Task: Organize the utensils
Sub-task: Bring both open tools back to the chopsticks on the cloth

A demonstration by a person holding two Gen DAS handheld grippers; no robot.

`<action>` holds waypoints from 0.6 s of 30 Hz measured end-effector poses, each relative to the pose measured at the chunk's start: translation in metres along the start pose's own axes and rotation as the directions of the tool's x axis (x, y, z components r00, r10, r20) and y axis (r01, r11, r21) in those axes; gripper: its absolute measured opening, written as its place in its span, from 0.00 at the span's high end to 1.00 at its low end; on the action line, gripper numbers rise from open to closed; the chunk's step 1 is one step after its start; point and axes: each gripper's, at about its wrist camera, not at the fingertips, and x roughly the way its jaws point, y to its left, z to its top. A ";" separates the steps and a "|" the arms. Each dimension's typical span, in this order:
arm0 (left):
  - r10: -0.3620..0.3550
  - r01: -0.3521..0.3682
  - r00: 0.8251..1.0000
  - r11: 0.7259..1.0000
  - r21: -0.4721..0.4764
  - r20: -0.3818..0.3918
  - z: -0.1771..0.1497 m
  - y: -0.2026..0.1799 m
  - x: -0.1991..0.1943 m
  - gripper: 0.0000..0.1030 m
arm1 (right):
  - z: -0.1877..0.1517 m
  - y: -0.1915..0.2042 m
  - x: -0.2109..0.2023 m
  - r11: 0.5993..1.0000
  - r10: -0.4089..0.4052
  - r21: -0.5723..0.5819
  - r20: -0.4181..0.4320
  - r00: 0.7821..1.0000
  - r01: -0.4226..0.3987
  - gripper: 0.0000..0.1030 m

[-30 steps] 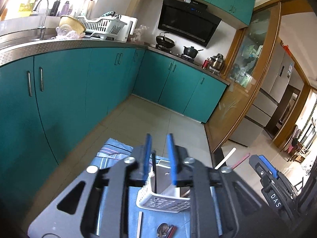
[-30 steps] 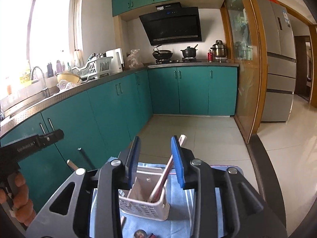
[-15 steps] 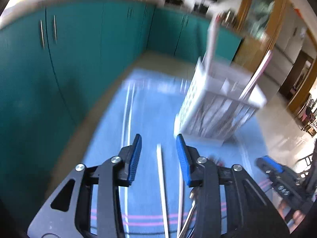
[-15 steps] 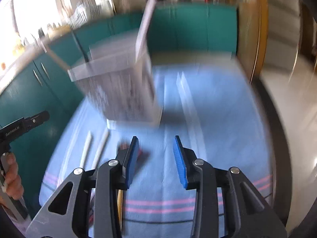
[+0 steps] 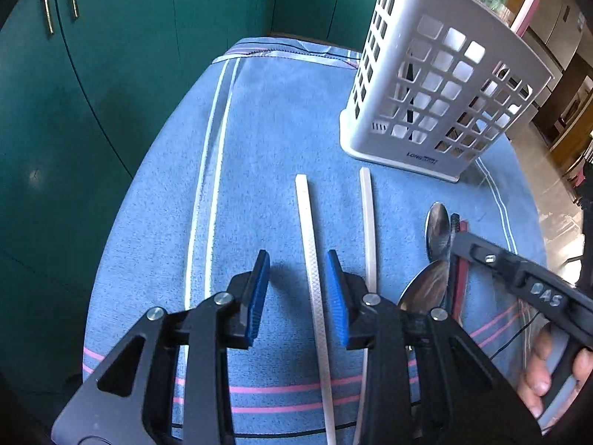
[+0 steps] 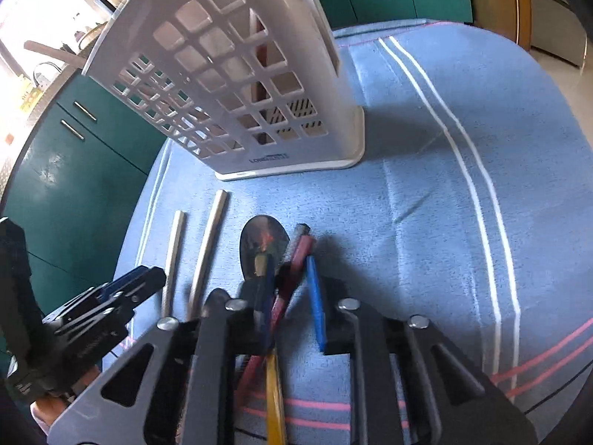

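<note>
Both grippers have dropped from a level view of the kitchen to just over the blue cloth [image 5: 267,118].

Left gripper [image 5: 299,289]: jaws part open, straddling a white chopstick [image 5: 309,256] without pressing it; a second white chopstick [image 5: 367,222] lies beside it at 3 o'clock.

Right gripper [image 6: 287,293]: jaws have just been closing, now narrow around the red chopsticks [image 6: 292,259] beside the spoon [image 6: 261,241]. Motion blur hides the pad contact, so I cannot tell whether they are clamped.

White basket [image 6: 237,74] stands at 12 o'clock, already holding some utensils.

Judgement: a two-handed pickup is starting, and the basket loads come next.
</note>
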 end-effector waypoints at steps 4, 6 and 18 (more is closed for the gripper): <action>-0.003 0.003 1.000 1.000 -0.001 -0.004 0.006 -0.002 0.003 0.68 | 0.005 -0.006 -0.019 0.995 -0.097 -0.034 0.011 0.995 0.097 0.88; -0.002 0.002 1.000 1.000 -0.001 -0.005 0.006 -0.002 0.006 0.67 | 0.004 -0.010 -0.029 0.977 -0.206 -0.051 0.037 0.978 0.208 0.89; 0.022 -0.021 1.000 0.999 0.037 -0.022 0.029 -0.016 0.025 0.61 | -0.004 -0.045 -0.049 0.957 -0.288 -0.027 0.055 0.956 0.290 0.82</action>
